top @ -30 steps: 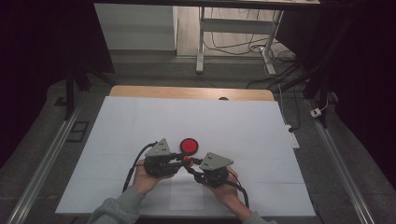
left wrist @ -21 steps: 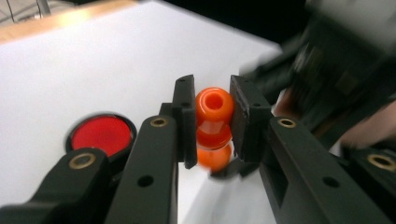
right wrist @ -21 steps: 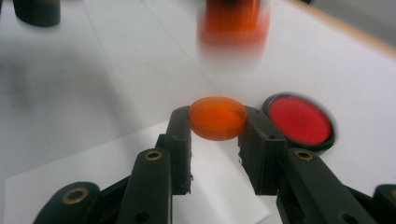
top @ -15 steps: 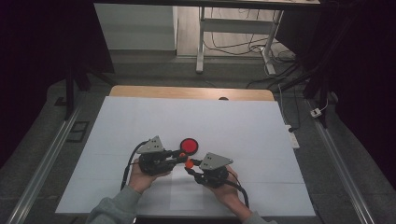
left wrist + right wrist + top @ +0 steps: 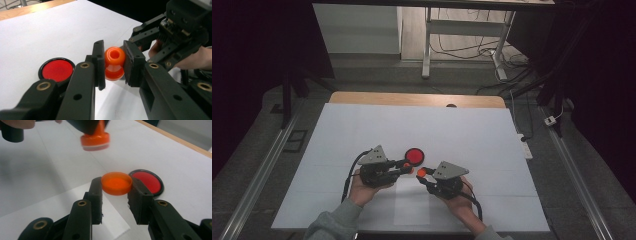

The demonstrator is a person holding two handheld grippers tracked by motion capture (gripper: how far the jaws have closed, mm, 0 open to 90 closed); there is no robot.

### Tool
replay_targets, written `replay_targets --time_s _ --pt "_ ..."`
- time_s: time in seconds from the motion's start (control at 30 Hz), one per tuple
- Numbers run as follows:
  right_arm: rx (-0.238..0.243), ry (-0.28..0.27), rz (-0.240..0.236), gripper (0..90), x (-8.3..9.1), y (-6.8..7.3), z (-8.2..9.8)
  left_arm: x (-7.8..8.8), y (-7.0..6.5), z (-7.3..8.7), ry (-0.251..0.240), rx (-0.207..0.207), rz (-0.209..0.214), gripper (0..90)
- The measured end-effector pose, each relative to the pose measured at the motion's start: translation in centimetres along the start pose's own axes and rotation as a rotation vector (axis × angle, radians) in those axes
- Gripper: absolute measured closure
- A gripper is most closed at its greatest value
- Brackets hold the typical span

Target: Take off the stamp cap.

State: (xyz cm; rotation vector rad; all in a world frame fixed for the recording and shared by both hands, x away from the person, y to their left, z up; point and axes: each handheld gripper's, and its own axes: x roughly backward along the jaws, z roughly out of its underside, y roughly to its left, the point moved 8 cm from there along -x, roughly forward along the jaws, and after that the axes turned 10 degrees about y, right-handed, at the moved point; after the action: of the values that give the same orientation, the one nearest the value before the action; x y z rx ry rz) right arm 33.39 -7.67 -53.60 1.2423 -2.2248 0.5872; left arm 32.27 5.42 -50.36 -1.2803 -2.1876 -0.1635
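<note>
My left gripper (image 5: 113, 60) is shut on the round knob of an orange stamp (image 5: 114, 62), held a little above the white table. In the right gripper view the stamp (image 5: 95, 140) hangs at the top, its flat base toward me. My right gripper (image 5: 116, 186) is shut on a shallow orange cap (image 5: 116, 183), gripped by its rim with the hollow side up. In the high view the left gripper (image 5: 408, 169) and the right gripper (image 5: 422, 173) point at each other near the front middle, with a small gap between stamp and cap.
A round red pad in a black rim (image 5: 414, 156) lies on the white table cover (image 5: 472, 140) just beyond both gripper tips. A wooden strip (image 5: 412, 99) borders the far edge. The person's hands (image 5: 362, 190) come in from the front edge.
The left gripper has drawn slightly to the left, and the stamp and the cap now sit a little apart. Both grips are unchanged.
</note>
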Motion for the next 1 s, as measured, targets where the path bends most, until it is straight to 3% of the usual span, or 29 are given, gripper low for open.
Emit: replay_targets --time_s 0.43,0.77,0.93,1.0 --pt "-0.036 0.006 0.05 64.8 1.9 -2.2 1.9 0.1 0.2 0.2 0.025 -0.02 -0.036 72.4" --pt "-0.086 -0.006 0.081 64.8 4.0 -4.0 3.6 -0.1 0.3 0.5 0.055 -0.032 -0.037 72.3" --pt "-0.076 -0.007 0.108 64.8 5.1 -4.6 4.4 0.0 0.3 0.5 0.059 -0.03 -0.03 72.3" --pt "-0.104 -0.018 0.113 64.8 5.8 -5.2 4.9 0.1 0.4 0.4 0.058 -0.03 -0.026 72.3"
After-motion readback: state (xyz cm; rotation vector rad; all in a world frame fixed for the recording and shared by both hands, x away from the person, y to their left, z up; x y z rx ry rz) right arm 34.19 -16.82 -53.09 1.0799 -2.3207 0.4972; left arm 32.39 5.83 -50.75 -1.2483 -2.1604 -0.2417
